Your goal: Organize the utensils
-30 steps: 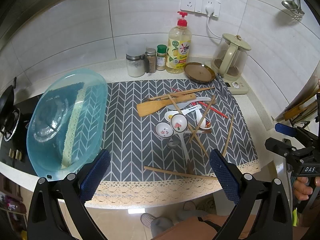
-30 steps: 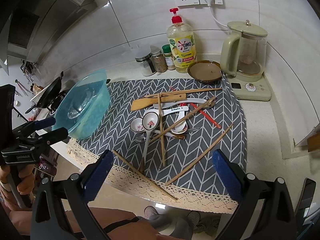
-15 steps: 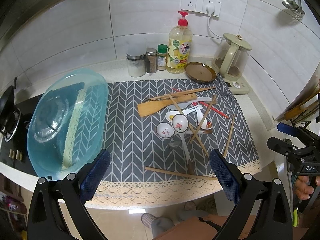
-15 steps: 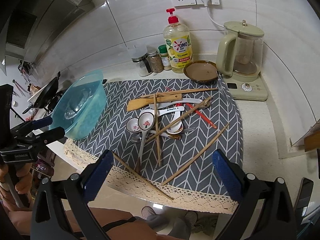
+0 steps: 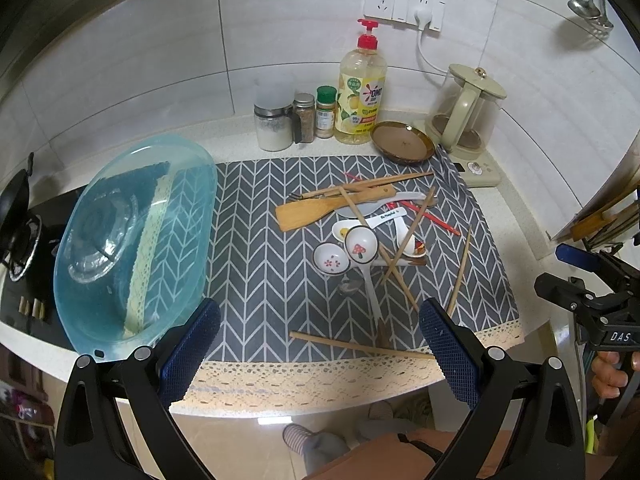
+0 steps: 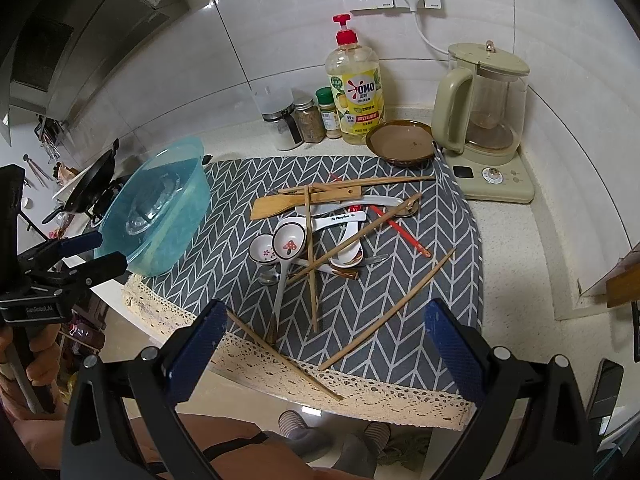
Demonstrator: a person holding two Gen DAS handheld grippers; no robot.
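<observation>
A jumble of utensils lies on a grey chevron mat (image 5: 260,264) (image 6: 400,312): a wooden spatula (image 5: 320,210) (image 6: 296,202), ceramic spoons with a mushroom-print one (image 5: 360,246) (image 6: 289,242), several wooden chopsticks (image 5: 360,346) (image 6: 388,312) and a red chopstick (image 5: 434,216) (image 6: 400,230). My left gripper (image 5: 318,344) is open and empty, held before the mat's front edge. My right gripper (image 6: 324,350) is open and empty, also before the front edge. Each gripper shows in the other's view, the right one (image 5: 572,276) and the left one (image 6: 86,256).
A blue plastic basin (image 5: 132,240) (image 6: 160,204) with a glass lid inside sits on the mat's left end. Spice jars (image 5: 302,118), a dish soap bottle (image 5: 362,88), a brown saucer (image 5: 402,146) and a kettle (image 5: 466,110) line the back. A stove (image 5: 20,232) is left.
Both grippers have drifted slightly; the scene shifted a little in both views. Nothing on the mat has moved.
</observation>
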